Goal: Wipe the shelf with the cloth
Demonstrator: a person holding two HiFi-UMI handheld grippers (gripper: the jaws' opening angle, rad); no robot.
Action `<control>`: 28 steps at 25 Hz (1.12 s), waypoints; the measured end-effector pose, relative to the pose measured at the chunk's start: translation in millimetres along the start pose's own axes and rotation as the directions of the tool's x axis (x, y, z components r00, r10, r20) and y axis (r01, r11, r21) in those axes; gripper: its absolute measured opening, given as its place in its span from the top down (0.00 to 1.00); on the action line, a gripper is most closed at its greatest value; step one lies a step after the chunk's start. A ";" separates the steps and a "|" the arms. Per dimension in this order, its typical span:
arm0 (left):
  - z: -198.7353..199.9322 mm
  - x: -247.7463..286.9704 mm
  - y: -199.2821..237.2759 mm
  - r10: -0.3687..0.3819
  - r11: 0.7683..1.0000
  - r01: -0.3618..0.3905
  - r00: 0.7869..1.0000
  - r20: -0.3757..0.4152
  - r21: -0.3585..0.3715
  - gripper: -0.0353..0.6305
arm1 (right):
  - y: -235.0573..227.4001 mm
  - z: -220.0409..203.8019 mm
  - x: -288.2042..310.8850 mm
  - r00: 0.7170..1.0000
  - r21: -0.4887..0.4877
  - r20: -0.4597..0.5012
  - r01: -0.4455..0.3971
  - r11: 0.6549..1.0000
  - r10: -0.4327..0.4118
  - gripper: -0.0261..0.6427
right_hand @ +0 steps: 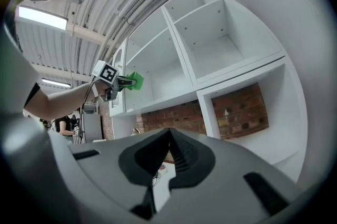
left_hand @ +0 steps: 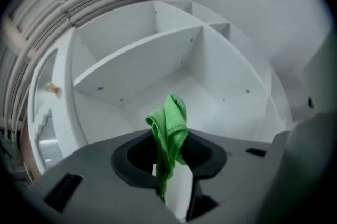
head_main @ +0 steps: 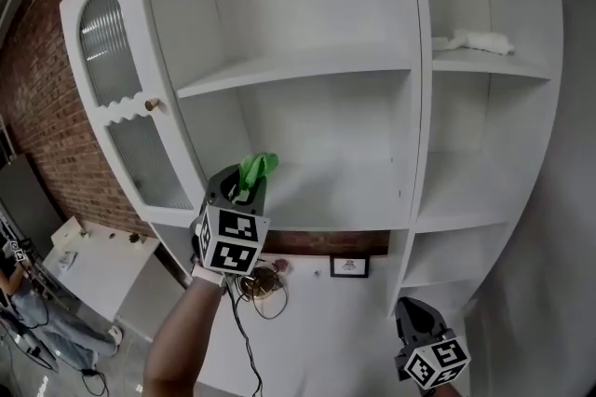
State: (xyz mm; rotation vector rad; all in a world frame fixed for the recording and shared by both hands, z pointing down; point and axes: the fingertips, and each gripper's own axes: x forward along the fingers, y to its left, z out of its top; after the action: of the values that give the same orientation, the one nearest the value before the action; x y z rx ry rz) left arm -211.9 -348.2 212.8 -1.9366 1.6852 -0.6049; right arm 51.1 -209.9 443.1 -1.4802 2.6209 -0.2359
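The left gripper (head_main: 246, 192) is held up before the left bay of the white cabinet (head_main: 414, 106). Its jaws are clamped on the green cloth (head_main: 258, 168), which sticks up past the tips, just at the front of the lower shelf (head_main: 335, 199); contact with the board cannot be told. The right gripper (head_main: 416, 319) hangs low at the near right, its jaws pressed together on nothing. A white rag (head_main: 477, 41) lies on an upper right shelf, and the glazed door (head_main: 121, 106) stands open at left.
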 end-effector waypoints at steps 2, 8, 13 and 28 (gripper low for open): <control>-1.2 25.5 -3.3 0.001 0.992 0.007 0.997 -0.071 0.123 0.76 | -1.5 -0.1 0.2 1.000 0.000 0.004 0.007 1.000 -0.007 0.96; -32.3 105.9 -4.3 0.045 0.927 0.090 0.937 -0.347 0.364 0.76 | -14.1 -3.6 -7.9 0.999 0.045 0.011 0.041 0.998 -0.042 0.96; -76.8 150.1 3.6 0.086 0.923 0.155 0.810 -0.581 0.352 0.76 | -23.8 -1.7 -17.5 0.997 0.080 0.022 0.069 0.994 -0.071 0.96; -132.6 188.0 -19.9 0.029 0.914 0.294 0.640 -0.768 0.280 0.77 | -45.5 4.8 -40.2 0.984 0.062 0.022 0.176 0.982 -0.178 0.96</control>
State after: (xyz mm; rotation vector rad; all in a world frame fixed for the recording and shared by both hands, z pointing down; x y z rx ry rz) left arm -254.0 -542.8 329.7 -1.5946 1.6571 -1.8862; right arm 110.8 -198.9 448.4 -1.6847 2.4397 -0.3051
